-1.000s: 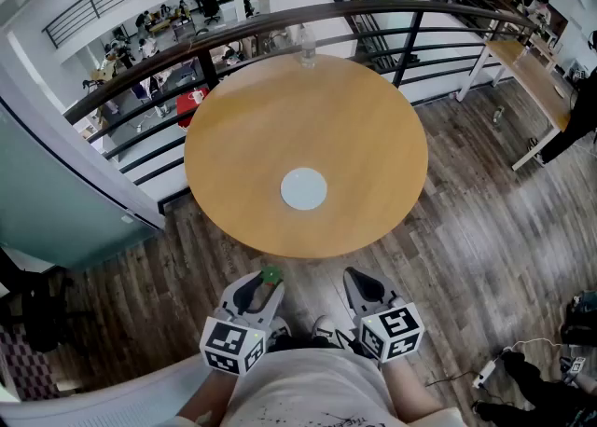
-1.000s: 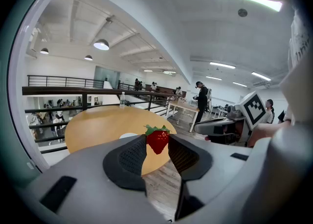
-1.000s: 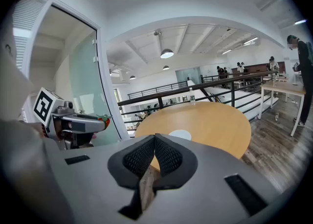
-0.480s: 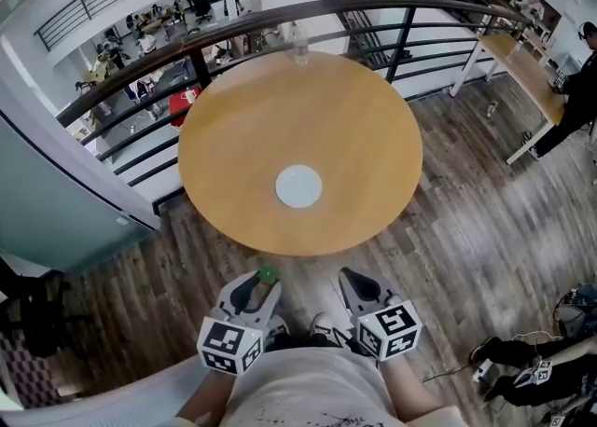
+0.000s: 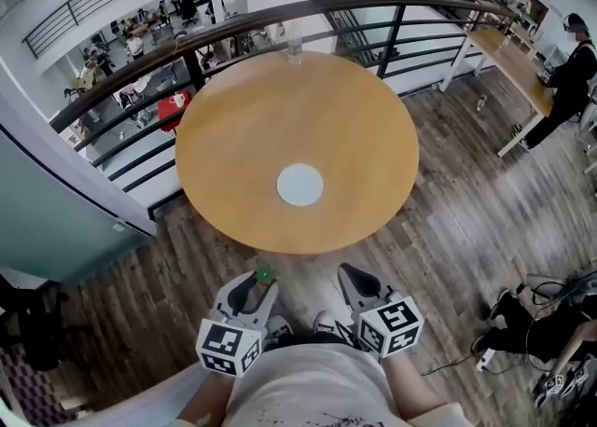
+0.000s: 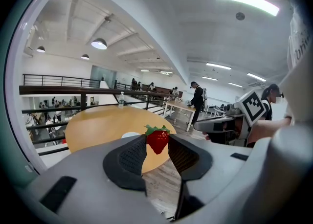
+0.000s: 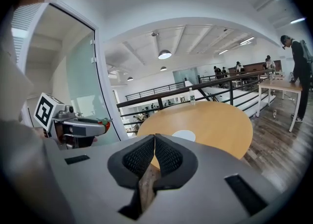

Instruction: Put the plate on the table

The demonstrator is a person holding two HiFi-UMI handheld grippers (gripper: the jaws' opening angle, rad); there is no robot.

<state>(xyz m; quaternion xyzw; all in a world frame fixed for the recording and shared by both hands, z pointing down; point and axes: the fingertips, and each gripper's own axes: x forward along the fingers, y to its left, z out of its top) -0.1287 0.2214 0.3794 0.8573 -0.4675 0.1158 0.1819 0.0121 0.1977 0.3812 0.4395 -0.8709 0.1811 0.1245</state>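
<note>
Now the plate (image 5: 300, 185) lies flat on the table (image 5: 233, 117), a little toward its near edge. It is round, white and plain, with no long axis. Bare tabletop rings it, and a bottle (image 5: 295, 47) stands at the table's far edge. Off the near edge, the left gripper (image 6: 157, 139) pinches a strawberry (image 6: 158, 143); the right gripper (image 7: 154, 142) is closed and empty.

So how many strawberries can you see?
1. The strawberry is pinched between the jaws of the left gripper, short of the round table. None shows on the table or the plate.
</note>
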